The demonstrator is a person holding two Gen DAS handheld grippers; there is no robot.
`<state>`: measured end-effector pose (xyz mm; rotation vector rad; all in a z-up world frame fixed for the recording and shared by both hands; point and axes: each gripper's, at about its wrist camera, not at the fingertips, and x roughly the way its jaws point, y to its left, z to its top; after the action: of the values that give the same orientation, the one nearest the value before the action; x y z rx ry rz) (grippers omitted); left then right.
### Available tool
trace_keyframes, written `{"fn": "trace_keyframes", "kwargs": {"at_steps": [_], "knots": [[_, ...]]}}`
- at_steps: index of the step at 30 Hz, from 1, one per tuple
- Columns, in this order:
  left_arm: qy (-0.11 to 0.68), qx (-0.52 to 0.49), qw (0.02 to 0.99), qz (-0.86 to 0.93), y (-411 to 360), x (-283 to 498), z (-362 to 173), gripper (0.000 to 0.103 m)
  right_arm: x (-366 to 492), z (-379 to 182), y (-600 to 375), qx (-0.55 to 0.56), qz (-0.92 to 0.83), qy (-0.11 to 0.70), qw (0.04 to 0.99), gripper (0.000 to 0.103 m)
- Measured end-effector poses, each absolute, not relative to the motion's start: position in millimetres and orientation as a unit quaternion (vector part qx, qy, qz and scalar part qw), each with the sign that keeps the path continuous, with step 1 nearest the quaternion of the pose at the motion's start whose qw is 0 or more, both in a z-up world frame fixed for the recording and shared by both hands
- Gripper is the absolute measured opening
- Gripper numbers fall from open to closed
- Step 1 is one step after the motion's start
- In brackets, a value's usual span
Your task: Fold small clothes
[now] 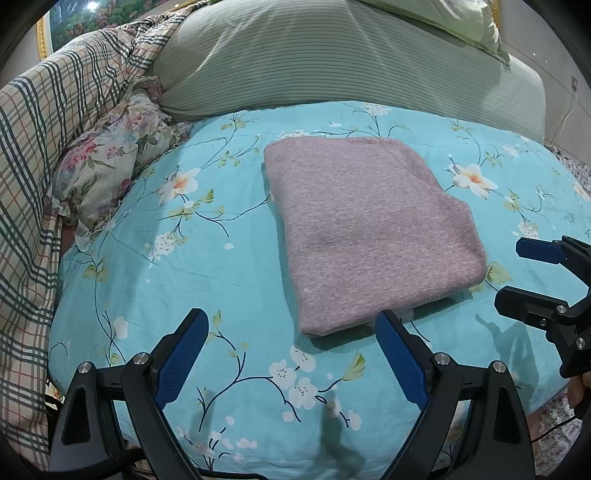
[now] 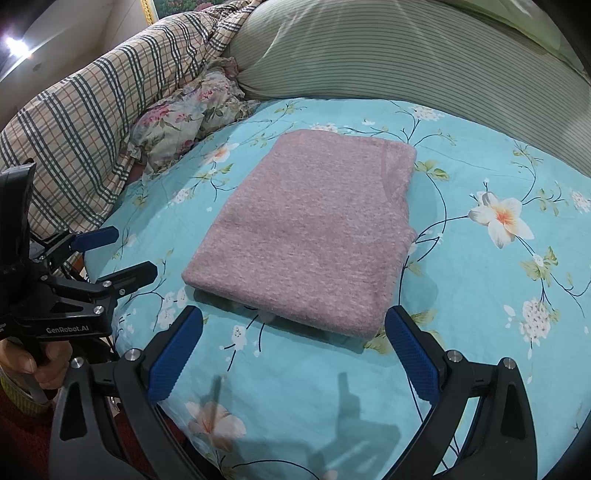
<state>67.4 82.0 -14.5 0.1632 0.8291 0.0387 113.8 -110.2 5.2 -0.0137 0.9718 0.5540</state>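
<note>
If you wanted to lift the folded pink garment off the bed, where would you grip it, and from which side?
Probably the near folded edge of the pink garment, approached low from the front. There the layers form one thick rounded lip facing both open grippers, left gripper and right gripper, so all layers lift together.

Framed picture cut by the edge; garment's inner folds hidden underneath.
</note>
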Motion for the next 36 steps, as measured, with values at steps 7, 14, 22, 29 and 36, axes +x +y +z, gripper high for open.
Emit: {"fn": "trace_keyframes", "kwargs": {"at_steps": [7, 14, 22, 29, 36], "knots": [[0.402, 0.08, 0.912, 0.019, 82.0, 68.4, -14.5, 0.093, 114.1, 5.9, -109.4, -0.006, 0.263, 0.461, 0.848, 0.099], [0.401, 0.08, 0.912, 0.019, 81.7, 68.3, -14.6, 0.093, 114.8, 6.7, -109.0, -0.007, 0.263, 0.46, 0.848, 0.099], [0.401, 0.081, 0.912, 0.019, 80.9, 68.8, -14.8, 0.093, 115.1, 7.6, -109.1, -0.006, 0.263, 0.46, 0.848, 0.099], [0.401, 0.082, 0.912, 0.018, 79.5, 70.4, -14.2, 0.093, 115.5, 9.9, -106.8, -0.007, 0.261, 0.46, 0.849, 0.099], [0.401, 0.082, 0.912, 0.017, 77.8, 73.2, -12.8, 0.093, 118.3, 11.8, -106.9, -0.005, 0.26, 0.46, 0.849, 0.099]]}}
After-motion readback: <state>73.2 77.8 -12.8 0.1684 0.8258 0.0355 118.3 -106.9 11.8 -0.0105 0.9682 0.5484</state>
